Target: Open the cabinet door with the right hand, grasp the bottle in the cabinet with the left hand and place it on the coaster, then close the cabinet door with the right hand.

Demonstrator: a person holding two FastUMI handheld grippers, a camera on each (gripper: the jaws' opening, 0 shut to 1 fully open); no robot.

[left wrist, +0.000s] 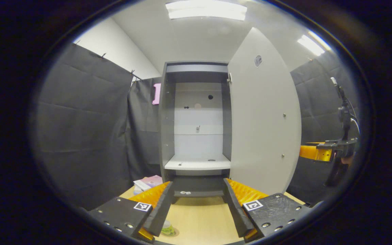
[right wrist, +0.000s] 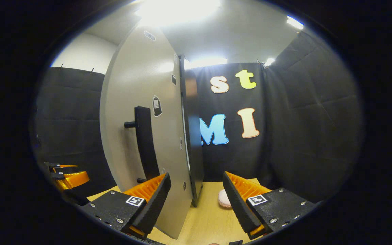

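Note:
The grey cabinet [left wrist: 196, 115] stands open, its door [left wrist: 264, 115] swung out to the right. Its white shelf [left wrist: 197, 165] carries no bottle. My left gripper [left wrist: 198, 211] is open, low over the table and facing the cabinet. Below its left finger a small green-and-white bottle [left wrist: 167, 227] stands on a round brown coaster [left wrist: 175, 233], partly hidden by that finger. In the right gripper view, my right gripper [right wrist: 196, 200] is open beside the door's outer face [right wrist: 138, 102]. The black handle [right wrist: 145, 143] rises just above its left finger, apart from it.
The wooden table [left wrist: 199, 214] runs up to the cabinet base. Pink and white flat items [left wrist: 147, 182] lie left of the cabinet. A pale pink round thing [right wrist: 224, 199] lies on the table past the door. The other gripper [left wrist: 320, 152] shows beyond the door's edge.

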